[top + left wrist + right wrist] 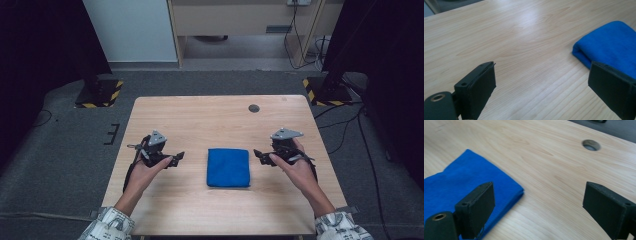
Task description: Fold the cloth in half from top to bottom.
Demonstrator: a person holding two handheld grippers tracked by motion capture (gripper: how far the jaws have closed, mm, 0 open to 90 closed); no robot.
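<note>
Two hand-held black grippers, left gripper (176, 157) and right gripper (259, 154), jaws spread wide, nothing between them. One folded blue terry cloth (228, 167) lying flat between both, apart from each. One pale wooden table (210, 117) with one round cable hole (254, 108). Beyond: grey carpet (60, 150), two yellow-black striped stand bases (99, 93).

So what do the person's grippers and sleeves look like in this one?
Each hand holds a black two-jaw tool: the left gripper and right gripper both carry a grey three-cornered plate on top and a trailing black cable. Their own views show flat, rectangular black pads. The sleeves are pale with a dark printed pattern.
</note>
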